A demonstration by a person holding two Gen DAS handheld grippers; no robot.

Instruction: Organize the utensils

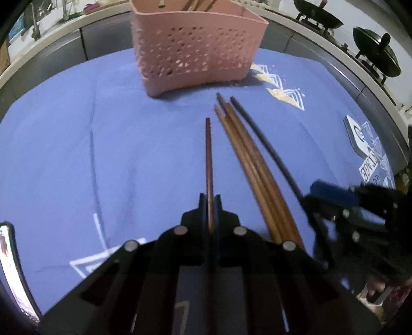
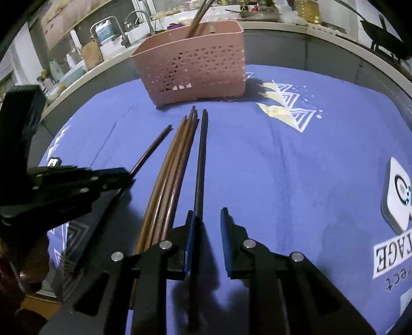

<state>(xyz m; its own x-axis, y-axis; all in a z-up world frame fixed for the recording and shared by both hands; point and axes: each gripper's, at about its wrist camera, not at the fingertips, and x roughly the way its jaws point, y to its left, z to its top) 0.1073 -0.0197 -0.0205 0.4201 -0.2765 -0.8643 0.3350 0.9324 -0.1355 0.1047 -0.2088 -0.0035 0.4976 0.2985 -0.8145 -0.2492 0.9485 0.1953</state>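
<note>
My left gripper is shut on a dark red-brown chopstick that points toward the pink perforated basket. To its right, several brown chopsticks lie bundled on the blue cloth, with a black chopstick beside them. In the right wrist view my right gripper stands open around the black chopstick, which runs along the left pad with a gap to the right pad. The brown bundle lies just left of it. The left gripper shows there holding its chopstick. The basket holds upright chopsticks.
A white device lies on the cloth at the right. A phone-like screen sits at the left edge. Behind the table run a counter with taps and a stove with dark woks.
</note>
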